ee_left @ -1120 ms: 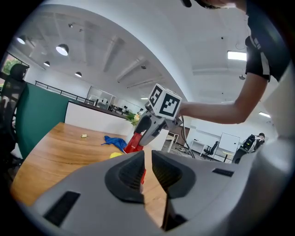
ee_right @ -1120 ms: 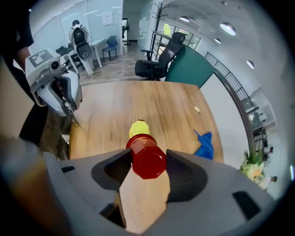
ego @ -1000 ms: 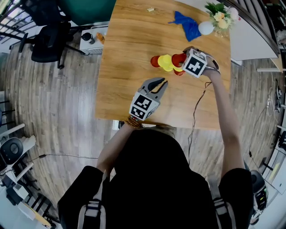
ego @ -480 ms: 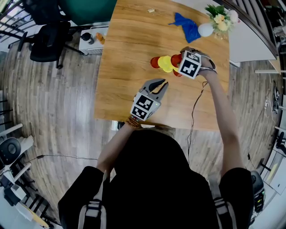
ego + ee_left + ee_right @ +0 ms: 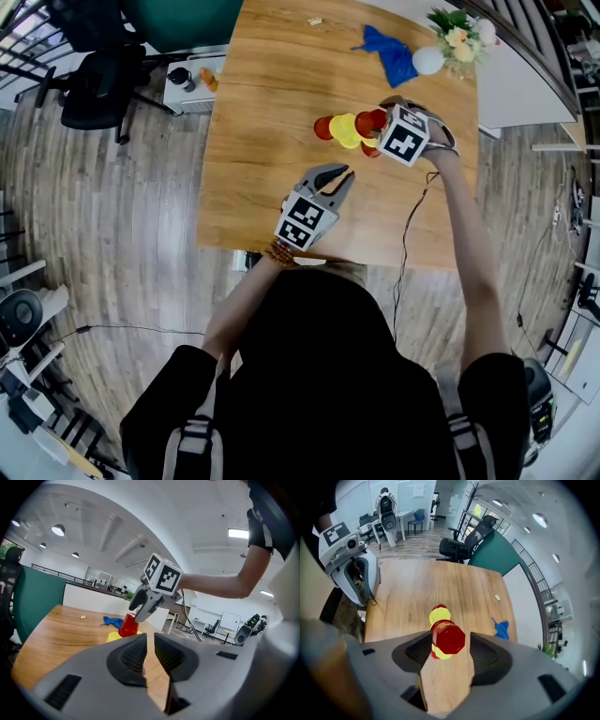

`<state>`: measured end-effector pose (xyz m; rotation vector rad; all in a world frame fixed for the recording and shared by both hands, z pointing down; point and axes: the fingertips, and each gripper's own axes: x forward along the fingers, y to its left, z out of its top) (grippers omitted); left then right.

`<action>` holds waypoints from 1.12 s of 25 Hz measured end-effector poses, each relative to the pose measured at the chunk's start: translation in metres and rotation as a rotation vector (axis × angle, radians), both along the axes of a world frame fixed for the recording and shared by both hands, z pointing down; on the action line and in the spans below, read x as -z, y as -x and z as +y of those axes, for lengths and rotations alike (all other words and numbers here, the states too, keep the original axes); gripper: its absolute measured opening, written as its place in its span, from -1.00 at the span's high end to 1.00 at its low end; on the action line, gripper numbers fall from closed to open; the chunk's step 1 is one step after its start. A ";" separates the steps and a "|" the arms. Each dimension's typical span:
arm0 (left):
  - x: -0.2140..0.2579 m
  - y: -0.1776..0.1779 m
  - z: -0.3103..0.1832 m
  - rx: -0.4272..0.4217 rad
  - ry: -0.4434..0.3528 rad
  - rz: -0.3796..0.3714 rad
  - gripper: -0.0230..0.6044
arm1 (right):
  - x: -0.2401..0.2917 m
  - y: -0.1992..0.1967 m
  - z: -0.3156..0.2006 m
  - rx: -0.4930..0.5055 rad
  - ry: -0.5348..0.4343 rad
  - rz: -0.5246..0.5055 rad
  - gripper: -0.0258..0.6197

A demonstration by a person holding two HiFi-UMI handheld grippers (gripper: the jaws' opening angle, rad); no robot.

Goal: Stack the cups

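Your right gripper (image 5: 449, 645) has the red cup (image 5: 448, 639) pinched between its jaws, upside down, right over the yellow cups (image 5: 439, 615) on the table (image 5: 272, 112). Your left gripper (image 5: 150, 640) is closed, empty, well back from them.

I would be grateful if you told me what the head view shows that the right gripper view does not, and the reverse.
Only the head view: the person from above, their right arm, and the marker cube on the right gripper. Only the right gripper view: that gripper's jaws standing apart either side of the red cup, which sits on a yellow cup; whether they press it is unclear. Both: the table, those cups, the blue cloth, the black chair and the left gripper.
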<state>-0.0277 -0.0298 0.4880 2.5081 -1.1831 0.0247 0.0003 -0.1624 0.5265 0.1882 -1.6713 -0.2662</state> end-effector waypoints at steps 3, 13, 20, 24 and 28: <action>0.004 -0.011 -0.001 -0.007 -0.016 -0.026 0.80 | 0.018 -0.006 -0.003 -0.016 -0.029 -0.061 0.09; 0.040 -0.025 0.008 0.117 -0.172 -0.082 0.80 | 0.094 -0.013 0.069 -0.141 -0.199 -0.483 0.28; 0.074 -0.027 0.049 0.285 -0.289 -0.112 0.80 | 0.111 -0.045 0.140 -0.353 -0.336 -0.867 0.81; 0.086 -0.033 0.075 0.322 -0.324 -0.141 0.80 | 0.112 -0.038 0.191 -0.373 -0.368 -0.955 0.90; 0.091 -0.034 0.106 0.357 -0.350 -0.178 0.80 | 0.112 -0.031 0.226 -0.423 -0.420 -1.014 0.91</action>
